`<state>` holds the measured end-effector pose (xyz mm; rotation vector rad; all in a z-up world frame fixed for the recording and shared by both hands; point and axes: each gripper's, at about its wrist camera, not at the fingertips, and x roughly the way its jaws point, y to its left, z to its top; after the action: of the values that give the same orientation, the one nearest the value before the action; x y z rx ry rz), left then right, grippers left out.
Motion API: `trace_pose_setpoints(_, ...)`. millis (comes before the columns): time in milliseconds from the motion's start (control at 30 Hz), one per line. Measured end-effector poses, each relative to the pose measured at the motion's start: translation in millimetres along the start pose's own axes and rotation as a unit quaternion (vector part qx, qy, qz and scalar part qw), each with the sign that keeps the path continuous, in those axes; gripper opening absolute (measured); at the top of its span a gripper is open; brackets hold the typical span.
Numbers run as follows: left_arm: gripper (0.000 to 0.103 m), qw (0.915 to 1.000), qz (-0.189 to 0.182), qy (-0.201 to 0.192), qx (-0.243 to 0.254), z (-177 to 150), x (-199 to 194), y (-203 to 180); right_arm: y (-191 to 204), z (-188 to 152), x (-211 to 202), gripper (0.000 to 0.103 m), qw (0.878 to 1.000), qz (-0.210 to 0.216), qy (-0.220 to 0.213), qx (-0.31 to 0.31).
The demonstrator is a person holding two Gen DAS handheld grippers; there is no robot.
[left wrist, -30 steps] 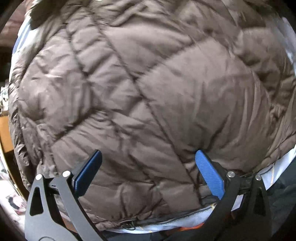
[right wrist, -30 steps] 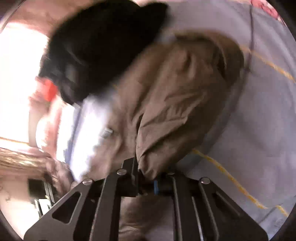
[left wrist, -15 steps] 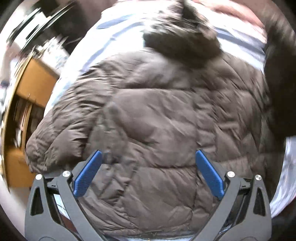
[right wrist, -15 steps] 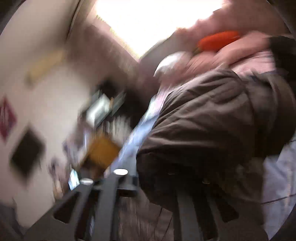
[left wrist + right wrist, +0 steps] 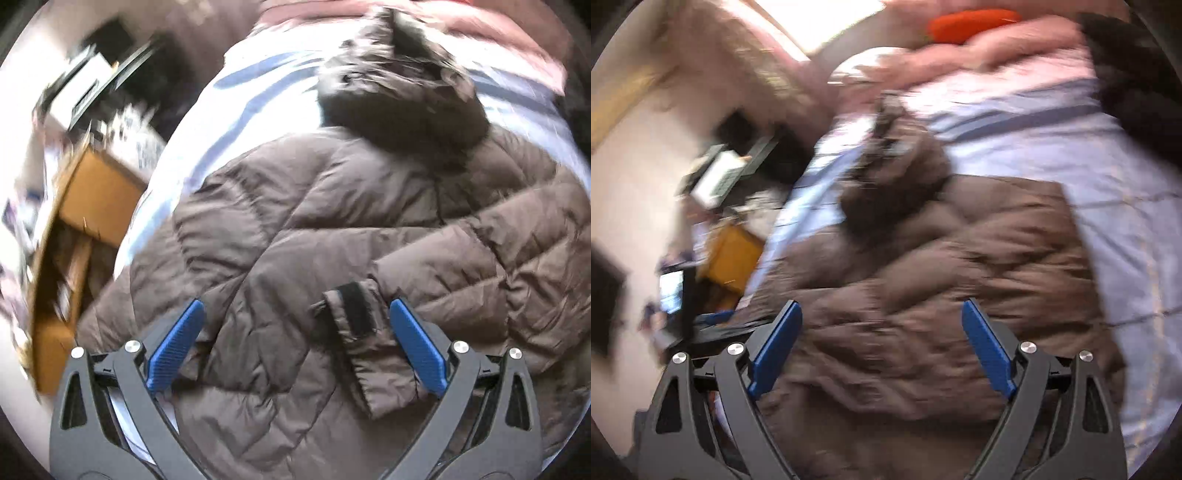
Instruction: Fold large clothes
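hovering left gripper wide open, right gripper just opened, seemingly empty

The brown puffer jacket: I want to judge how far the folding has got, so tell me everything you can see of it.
The brown puffer jacket is quilted, of slightly shiny padded fabric, and lies spread on a pale striped bedsheet. Its dark fur-trimmed hood points away from the camera. One sleeve is folded across the body, its cuff bearing a black strap. Neither the left gripper nor the right gripper holds it; both are open.
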<state>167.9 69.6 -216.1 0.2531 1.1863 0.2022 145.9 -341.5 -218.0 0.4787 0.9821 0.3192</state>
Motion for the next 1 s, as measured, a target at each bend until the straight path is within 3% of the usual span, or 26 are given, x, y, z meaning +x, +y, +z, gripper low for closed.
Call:
trace_pose_setpoints(33, 0.101, 0.9998, -0.012, 0.008, 0.013, -2, -1, -8, -6, -3, 6, 0.088, 1.000, -0.006, 0.009, 0.008)
trace_pose_setpoints(100, 0.101, 0.9951, -0.080, 0.052, 0.028, -7, 5, -27, -21, -6, 21, 0.082, 0.998, -0.015, 0.048, 0.035)
trace_pose_setpoints(133, 0.101, 0.9885, -0.125, 0.081, 0.025, -10, 10, -33, -22, -7, 28, 0.076, 0.997, -0.021, 0.060, 0.037)
trace_pose_setpoints(167, 0.101, 0.9760, -0.183, 0.116, 0.019, -14, 16, -40, -21, -10, 37, 0.073, 0.996, -0.044, 0.079, 0.024)
trace_pose_setpoints(233, 0.101, 0.9642, -0.220, 0.146, 0.019, -18, 23, -47, -13, -13, 46, 0.063, 0.992, -0.085, 0.092, -0.011)
trace_pose_setpoints(400, 0.101, 0.9774, -0.114, 0.159, 0.080, -21, 66, -69, -6, -17, 63, 0.063, 0.988, -0.107, 0.105, -0.030)
trace_pose_setpoints(500, 0.101, 0.9779, -0.113, 0.165, 0.060, -11, 92, -68, -2, -14, 57, 0.063, 0.989, -0.100, 0.109, -0.031)
trace_pose_setpoints(633, 0.101, 0.9935, -0.042, 0.089, 0.057, 13, 85, -67, 3, -16, 52, 0.063, 0.986, -0.120, 0.101, -0.062)
trace_pose_setpoints(733, 0.101, 0.9968, 0.025, 0.033, 0.068, 24, 74, -67, 3, -19, 60, 0.063, 0.981, -0.138, 0.108, -0.078)
trace_pose_setpoints(867, 0.101, 0.9944, -0.011, 0.080, 0.068, 22, 92, -64, -9, -29, 89, 0.065, 0.972, -0.165, 0.153, -0.072)
trace_pose_setpoints(967, 0.101, 0.9955, -0.005, 0.062, 0.072, 28, 80, -52, -7, -32, 93, 0.065, 0.970, -0.172, 0.150, -0.079)
trace_pose_setpoints(1000, 0.101, 0.9971, -0.001, 0.046, 0.062, 30, 70, -43, -3, -31, 86, 0.066, 0.974, -0.156, 0.142, -0.077)
